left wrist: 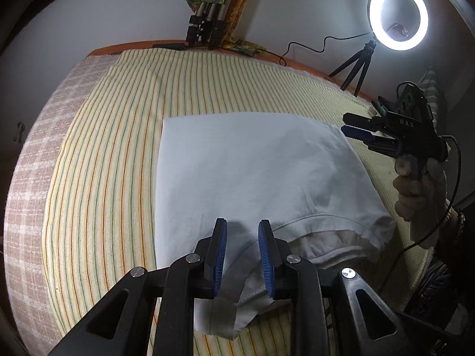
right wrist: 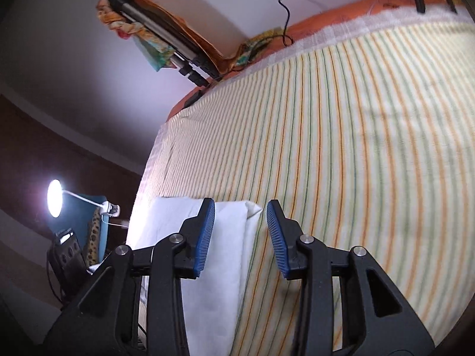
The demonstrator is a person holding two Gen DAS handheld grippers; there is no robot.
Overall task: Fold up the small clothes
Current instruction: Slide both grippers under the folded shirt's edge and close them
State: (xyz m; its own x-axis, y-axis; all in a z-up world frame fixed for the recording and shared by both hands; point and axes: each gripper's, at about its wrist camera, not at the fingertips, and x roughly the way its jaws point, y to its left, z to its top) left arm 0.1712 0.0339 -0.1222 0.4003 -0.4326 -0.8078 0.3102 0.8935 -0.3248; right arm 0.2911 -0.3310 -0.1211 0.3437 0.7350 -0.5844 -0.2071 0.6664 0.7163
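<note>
A white garment point(left wrist: 252, 172) lies partly folded on the striped bedsheet point(left wrist: 112, 136); its hem and a loose strip hang toward me at the near edge. My left gripper point(left wrist: 242, 252) is open, its blue pads either side of the garment's near edge, holding nothing. My right gripper point(left wrist: 353, 126) hovers at the garment's far right corner, held by a gloved hand. In the right wrist view the right gripper point(right wrist: 239, 231) is open and empty just above the sheet, with the garment's folded edge point(right wrist: 225, 255) below its left finger.
A lit ring light point(left wrist: 397, 14) on a small tripod point(left wrist: 356, 65) stands at the bed's far right with its cable. A folded tripod wrapped in patterned cloth point(left wrist: 207, 12) leans on the wall. A desk lamp point(right wrist: 55, 197) and dark furniture stand beside the bed.
</note>
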